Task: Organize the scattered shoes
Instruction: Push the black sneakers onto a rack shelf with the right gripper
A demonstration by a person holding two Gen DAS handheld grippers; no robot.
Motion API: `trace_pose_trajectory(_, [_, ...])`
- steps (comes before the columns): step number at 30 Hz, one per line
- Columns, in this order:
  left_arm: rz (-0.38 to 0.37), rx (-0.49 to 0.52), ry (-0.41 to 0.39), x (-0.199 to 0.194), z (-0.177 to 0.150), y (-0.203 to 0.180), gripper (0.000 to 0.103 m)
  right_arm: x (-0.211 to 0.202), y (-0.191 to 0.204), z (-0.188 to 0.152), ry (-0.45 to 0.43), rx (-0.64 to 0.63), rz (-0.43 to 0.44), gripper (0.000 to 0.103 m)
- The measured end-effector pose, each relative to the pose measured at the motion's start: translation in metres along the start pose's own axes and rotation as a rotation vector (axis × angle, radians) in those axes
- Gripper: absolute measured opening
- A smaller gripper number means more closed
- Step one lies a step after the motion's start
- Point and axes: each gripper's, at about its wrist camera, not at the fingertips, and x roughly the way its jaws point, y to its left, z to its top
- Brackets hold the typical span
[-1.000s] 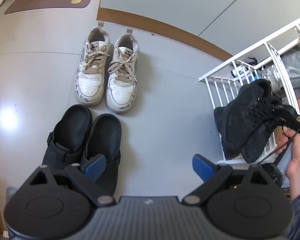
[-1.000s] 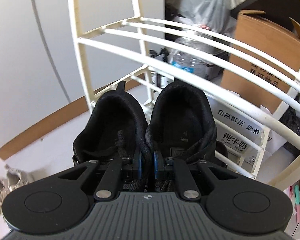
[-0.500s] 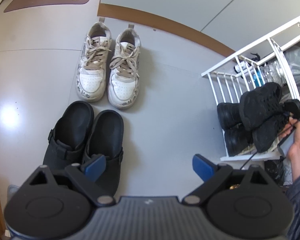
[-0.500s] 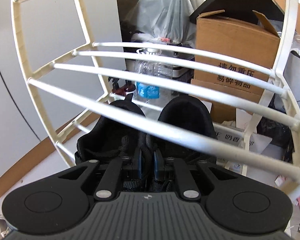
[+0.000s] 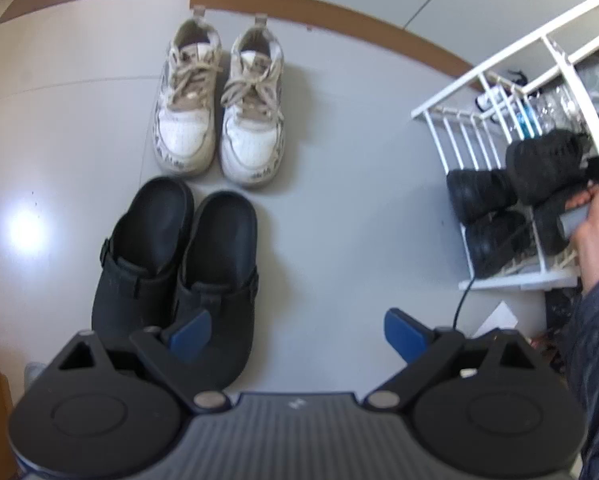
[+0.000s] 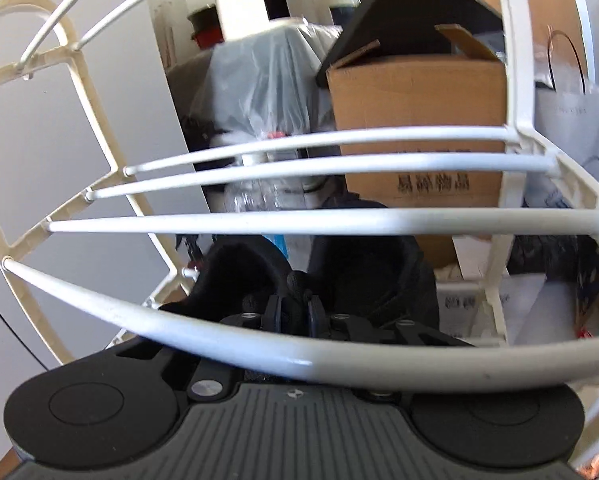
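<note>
R gripper [image 6: 295,312] is clamped on the black sneakers [image 6: 339,276], pinching the two inner collars together; the pair hangs ahead of it at 12 o'clock, long axes running straight away from the tool, toes pointing into the white shoe rack [image 6: 283,222]. From the L wrist view the same pair [image 5: 539,168] sits at approx 2 o'clock, held by the right hand [image 5: 591,220] over the rack's [image 5: 515,280] lower tier, where another dark pair [image 5: 487,216] already rests, touching or nearly so. Key relation: the sneakers are inside the rack frame w/ rack bars crossing above and in front of the R tool, so I'd judge the next move is a short push fwd and down along the shoes' long axis, then letting go; R hand is plainly the nearer one. L gripper [image 5: 295,332] is spread wide and grasping nothing, hovering above the black clogs [image 5: 179,268] at 10 o'clock, white sneakers [image 5: 219,108] beyond at 11, both pairs on the floor, toes toward the tool. Vs 1 s ago: the pair has gone from outside the rack front to under its bars, the nearest bar now crossing right over the R tool body; L side barely shifted, jaws unchanged.
</note>
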Motion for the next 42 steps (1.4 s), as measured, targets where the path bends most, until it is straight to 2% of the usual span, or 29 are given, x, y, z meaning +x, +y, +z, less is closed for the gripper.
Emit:
trace_pose_trajectory(1, [0.000, 0.001, 0.009, 0.002, -0.001, 0.000, 0.095, 0.002, 0.002, -0.003, -0.021, 0.014, -0.006, 0.020])
trace_pose_trajectory(4, [-0.005, 0.017, 0.013, 0.004, -0.002, -0.006, 0.095, 0.001, 0.005, -0.008, -0.057, 0.025, -0.023, 0.042])
trace_pose_trajectory(5, [-0.004, 0.023, 0.009, 0.003, -0.002, -0.009, 0.095, 0.000, 0.007, -0.008, -0.063, 0.018, -0.020, 0.055])
trace_pose_trajectory(6, [-0.004, 0.028, 0.005, 0.002, -0.001, -0.010, 0.095, -0.003, 0.008, -0.008, -0.064, 0.005, -0.009, 0.062])
trace_pose_trajectory(11, [-0.003, 0.026, -0.030, -0.007, 0.001, -0.012, 0.095, -0.015, 0.014, -0.001, -0.013, -0.047, 0.027, 0.085])
trace_pose_trajectory(20, [0.002, 0.014, -0.102, -0.027, 0.003, -0.009, 0.095, -0.043, 0.013, 0.015, 0.158, -0.017, 0.050, 0.087])
trace_pose_trajectory(25, [0.005, -0.002, -0.118, -0.033, 0.001, -0.001, 0.095, -0.073, 0.023, 0.030, 0.264, -0.137, 0.138, 0.087])
trace_pose_trajectory(28, [-0.011, -0.011, -0.128, -0.040, -0.003, 0.001, 0.095, -0.097, 0.014, 0.039, 0.285, -0.153, 0.178, 0.087])
trace_pose_trajectory(30, [-0.022, -0.018, -0.135, -0.045, -0.006, 0.002, 0.095, -0.109, 0.006, 0.041, 0.295, -0.156, 0.186, 0.090])
trace_pose_trajectory(35, [-0.050, -0.033, -0.151, -0.057, -0.014, 0.006, 0.095, -0.142, -0.016, 0.052, 0.342, -0.167, 0.210, 0.091])
trace_pose_trajectory(42, [-0.069, -0.039, -0.176, -0.071, -0.025, 0.014, 0.095, -0.210, -0.047, 0.061, 0.350, -0.206, 0.295, 0.094])
